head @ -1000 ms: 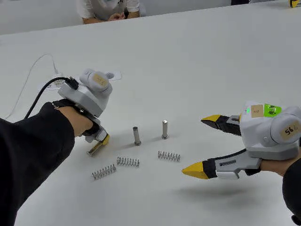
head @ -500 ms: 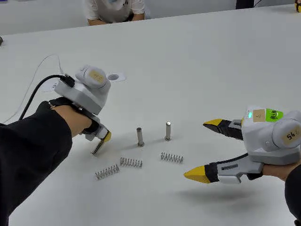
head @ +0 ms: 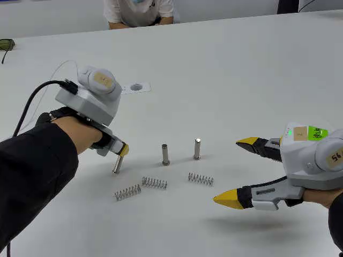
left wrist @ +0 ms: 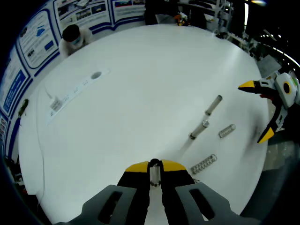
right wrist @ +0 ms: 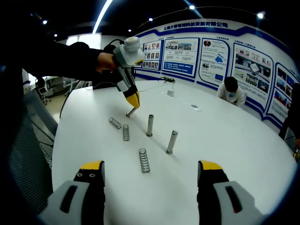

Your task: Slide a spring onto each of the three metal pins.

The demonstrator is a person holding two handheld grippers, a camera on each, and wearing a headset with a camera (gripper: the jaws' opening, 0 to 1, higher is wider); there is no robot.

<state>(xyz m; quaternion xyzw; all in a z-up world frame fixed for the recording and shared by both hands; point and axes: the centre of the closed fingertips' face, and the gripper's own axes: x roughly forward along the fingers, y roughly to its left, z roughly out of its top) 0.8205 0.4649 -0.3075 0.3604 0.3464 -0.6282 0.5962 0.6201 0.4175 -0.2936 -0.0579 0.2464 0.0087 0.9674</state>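
Evidently fingers of the left gripper [head: 122,151] clench a pin [head: 116,165] to stand it on the table [head: 241,80]; the right gripper [head: 227,170] hovers, fingers spread wide, ready for a spring [head: 201,179].

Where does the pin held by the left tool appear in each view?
Head view: held pin left of centre, tilted below the left tool.
Left gripper view: held pin bottom centre, between the jaws.
Right gripper view: held pin upper left of centre.
Shared landmark: the two upright pins.
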